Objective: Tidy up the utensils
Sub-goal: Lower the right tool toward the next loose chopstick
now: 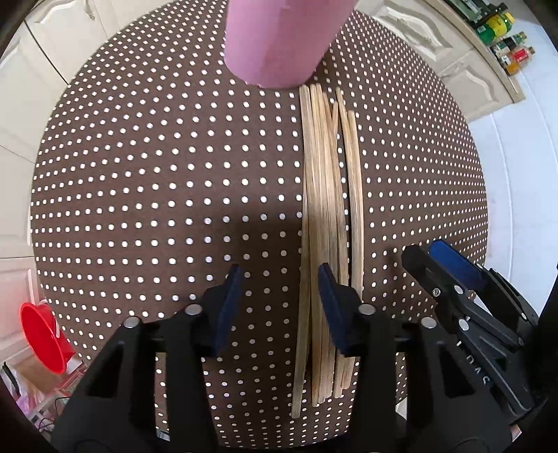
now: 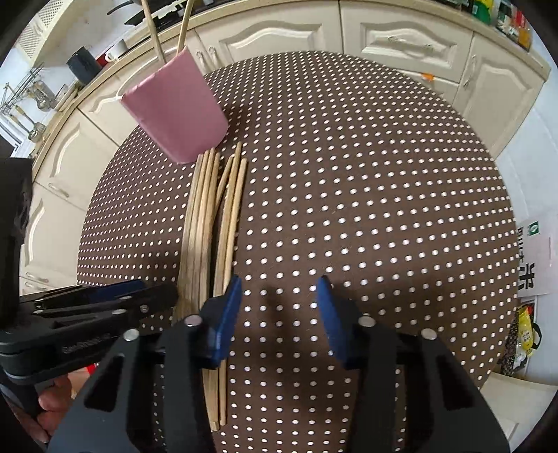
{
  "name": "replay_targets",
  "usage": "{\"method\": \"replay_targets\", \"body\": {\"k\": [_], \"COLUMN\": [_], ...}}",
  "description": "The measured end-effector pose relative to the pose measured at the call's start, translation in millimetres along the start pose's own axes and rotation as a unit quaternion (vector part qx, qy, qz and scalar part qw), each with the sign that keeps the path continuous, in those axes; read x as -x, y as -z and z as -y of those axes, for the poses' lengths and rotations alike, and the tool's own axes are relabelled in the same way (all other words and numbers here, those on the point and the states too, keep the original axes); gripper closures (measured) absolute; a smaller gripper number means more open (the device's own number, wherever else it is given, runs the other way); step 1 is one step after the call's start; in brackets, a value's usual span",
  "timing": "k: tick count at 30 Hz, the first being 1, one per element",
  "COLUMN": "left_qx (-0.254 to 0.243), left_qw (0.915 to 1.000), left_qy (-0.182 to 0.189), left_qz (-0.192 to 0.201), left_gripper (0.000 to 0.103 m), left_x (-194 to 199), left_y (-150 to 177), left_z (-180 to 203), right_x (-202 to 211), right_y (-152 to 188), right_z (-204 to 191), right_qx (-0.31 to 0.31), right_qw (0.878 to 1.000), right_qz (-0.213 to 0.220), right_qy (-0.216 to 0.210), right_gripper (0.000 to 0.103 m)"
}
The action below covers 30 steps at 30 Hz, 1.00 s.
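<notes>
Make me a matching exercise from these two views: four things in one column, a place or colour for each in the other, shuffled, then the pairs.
Things:
1. chopstick bundle
2. pink holder
3. red funnel
4. tablecloth

Descriptions:
A. brown with white dots
B. off the table edge, lower left in the left wrist view
C. lying flat on the table
D. standing upright at the bundle's far end, two chopsticks in it

Pairs: 1-C, 2-D, 3-B, 4-A
</notes>
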<state>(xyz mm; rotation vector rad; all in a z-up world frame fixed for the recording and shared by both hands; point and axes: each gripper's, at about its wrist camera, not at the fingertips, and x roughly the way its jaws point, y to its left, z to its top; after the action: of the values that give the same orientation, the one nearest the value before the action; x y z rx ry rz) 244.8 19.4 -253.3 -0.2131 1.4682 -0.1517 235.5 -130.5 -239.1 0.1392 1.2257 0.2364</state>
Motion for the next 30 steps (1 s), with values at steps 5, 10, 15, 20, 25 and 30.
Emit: {"method": "replay_targets", "body": {"k": [5,10,15,20,25,30], "left_qx": [-0.002,-0.004,0.002,0.007,-0.003,-0.003], "left_qw": [1.0000,0.9998,0.9996,0.9995,0.9995,0.9995], "left_qy": [0.001,-0.014,-0.012,0.001,-0.005,0.004], "left_qz": [-0.005,-0.016,-0.023,-0.031,-0.032,-0.031], "left_gripper": [0.062,0.067,0.067,0.067,0.068,0.069], "left_x": [-11.5,-16.9,-6.0,-1.1,1.5,1.1], "left_y": [-3.2,-15.1,-22.2,-28.3,-31.0,-44.1], "left_z": [8.7,19.9,5.1,-10.2,-11.1,-15.9], "right_x": [-8.3,-21.1,-27.7,-33.7,-40.3,-41.4], "right_y": [0.8,-0.7,-5.2,-15.7,-18.1,-14.8], "right_z": [-5.5,-13.0,-24.6,-40.5,-48.8,-61.3], "right_qx": [0.009,0.015,0.026,0.032,0.037,0.052], "right_qw": [1.000,0.999,0.999,0.998,0.998,0.996], "right_qz": [-0.021,-0.043,-0.046,-0.055,-0.055,-0.058], "right_qy": [-0.015,-0.007,0.001,0.004,0.014,0.034], "right_gripper": [0.069,0.070,0.070,0.070,0.070,0.070]}}
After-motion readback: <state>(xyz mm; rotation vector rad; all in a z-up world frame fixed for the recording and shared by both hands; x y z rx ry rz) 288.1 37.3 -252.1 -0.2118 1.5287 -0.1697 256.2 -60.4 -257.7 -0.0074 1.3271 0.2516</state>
